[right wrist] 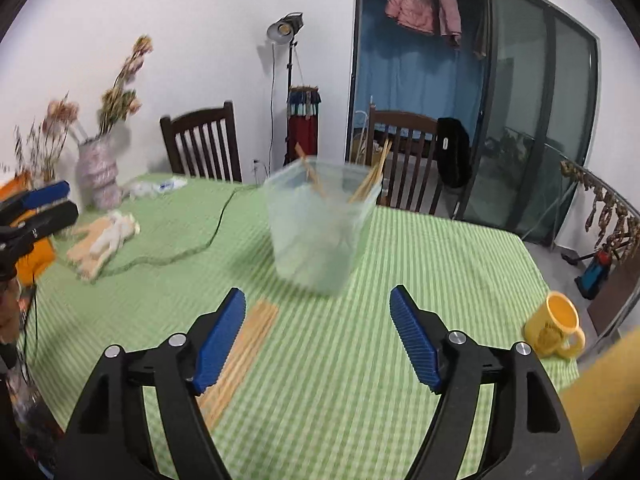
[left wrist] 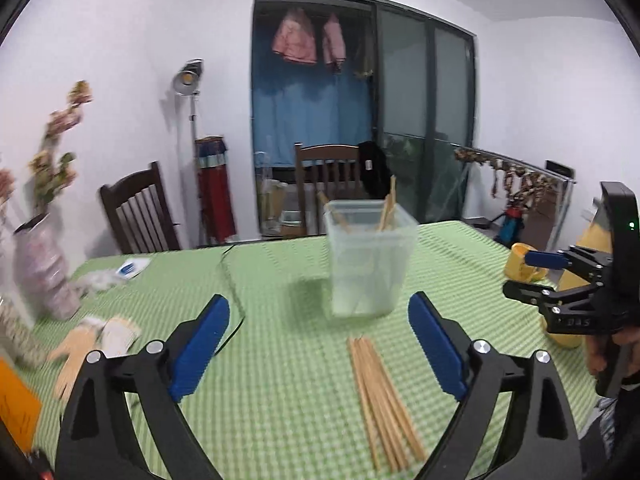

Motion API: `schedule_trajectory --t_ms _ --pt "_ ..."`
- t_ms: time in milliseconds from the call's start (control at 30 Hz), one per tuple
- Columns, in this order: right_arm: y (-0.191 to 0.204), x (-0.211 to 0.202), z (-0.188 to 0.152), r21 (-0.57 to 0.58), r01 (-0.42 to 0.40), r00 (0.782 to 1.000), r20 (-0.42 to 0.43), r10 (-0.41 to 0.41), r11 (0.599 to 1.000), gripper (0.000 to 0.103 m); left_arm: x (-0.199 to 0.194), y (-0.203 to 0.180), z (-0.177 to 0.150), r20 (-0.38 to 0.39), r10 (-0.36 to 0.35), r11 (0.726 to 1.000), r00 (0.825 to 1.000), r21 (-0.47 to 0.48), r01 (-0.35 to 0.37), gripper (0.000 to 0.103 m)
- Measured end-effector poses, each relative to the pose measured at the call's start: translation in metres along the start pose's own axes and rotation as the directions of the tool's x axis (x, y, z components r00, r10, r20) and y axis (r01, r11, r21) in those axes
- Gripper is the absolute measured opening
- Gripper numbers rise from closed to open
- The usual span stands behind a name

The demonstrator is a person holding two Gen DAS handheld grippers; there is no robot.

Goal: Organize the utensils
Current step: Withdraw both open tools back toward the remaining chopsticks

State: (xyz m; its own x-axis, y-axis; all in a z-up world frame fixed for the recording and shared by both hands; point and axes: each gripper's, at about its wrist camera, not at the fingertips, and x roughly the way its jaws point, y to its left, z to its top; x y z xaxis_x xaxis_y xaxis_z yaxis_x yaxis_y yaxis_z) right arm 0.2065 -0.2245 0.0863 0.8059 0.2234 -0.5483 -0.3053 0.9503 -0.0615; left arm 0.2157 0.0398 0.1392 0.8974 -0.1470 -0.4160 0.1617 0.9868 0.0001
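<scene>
The loose chopsticks point(left wrist: 384, 404) lie in a bundle flat on the green checked table point(left wrist: 280, 380), just in front of the clear plastic container point(left wrist: 370, 258), which already has a few chopsticks point(left wrist: 388, 206) leaning inside. The sticks are thin and lie close against the cloth, so my guess is a claw closing on them could pinch the cloth, scatter the bundle, or lift only some. The container looks light (and tall for its base), so a knock from either claw could tip it over. The left claw point(left wrist: 320, 348) hangs over the table with its jaws wide apart and nothing between them, angled downward toward the bundle. The right claw point(right wrist: 318, 338) is likewise spread and empty, tilted down toward the container point(right wrist: 320, 228), the bundle point(right wrist: 244, 352) beneath its left finger
</scene>
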Motion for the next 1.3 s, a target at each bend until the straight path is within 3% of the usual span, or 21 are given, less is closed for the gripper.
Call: schedule_trajectory --t_ms 167,367,633,1100,1167,1233,1300 --pt "0.024 -0.008 -0.043 -0.019 0.018 1.0 -0.011 -0.018 1.0 0.074 -0.033 -0.01 -0.062 0.023 0.071 0.997 0.997 -0.034 -0.071 0.088" --pt "0.045 -0.007 -0.087 -0.008 0.022 0.999 -0.037 -0.022 1.0 0.079 -0.047 -0.013 -0.122 -0.018 0.023 0.999 1.0 -0.041 -0.023 0.096" --pt "0.07 0.002 -0.114 -0.028 0.005 0.998 -0.059 -0.007 1.0 0.079 -0.026 -0.002 -0.151 -0.073 0.031 0.995 0.997 -0.091 -0.038 0.096" --pt "0.051 -0.005 -0.144 0.05 0.046 0.992 -0.123 -0.039 0.998 0.079 -0.023 0.007 -0.175 -0.136 0.117 0.988 0.984 -0.089 -0.13 0.096" --pt "0.048 -0.01 -0.152 0.064 0.011 0.996 -0.094 -0.004 0.998 0.079 -0.029 0.008 -0.179 -0.106 0.099 0.989 0.989 -0.097 -0.109 0.096" --pt "0.047 0.003 -0.159 0.081 0.01 0.986 -0.165 0.003 0.997 0.079 -0.017 0.01 -0.188 -0.153 0.104 0.988 0.983 -0.101 -0.12 0.096" --pt "0.049 0.011 -0.16 0.097 -0.001 0.981 -0.192 0.02 0.995 0.079 -0.001 0.006 -0.195 -0.231 0.065 0.991 0.971 -0.1 -0.09 0.096"
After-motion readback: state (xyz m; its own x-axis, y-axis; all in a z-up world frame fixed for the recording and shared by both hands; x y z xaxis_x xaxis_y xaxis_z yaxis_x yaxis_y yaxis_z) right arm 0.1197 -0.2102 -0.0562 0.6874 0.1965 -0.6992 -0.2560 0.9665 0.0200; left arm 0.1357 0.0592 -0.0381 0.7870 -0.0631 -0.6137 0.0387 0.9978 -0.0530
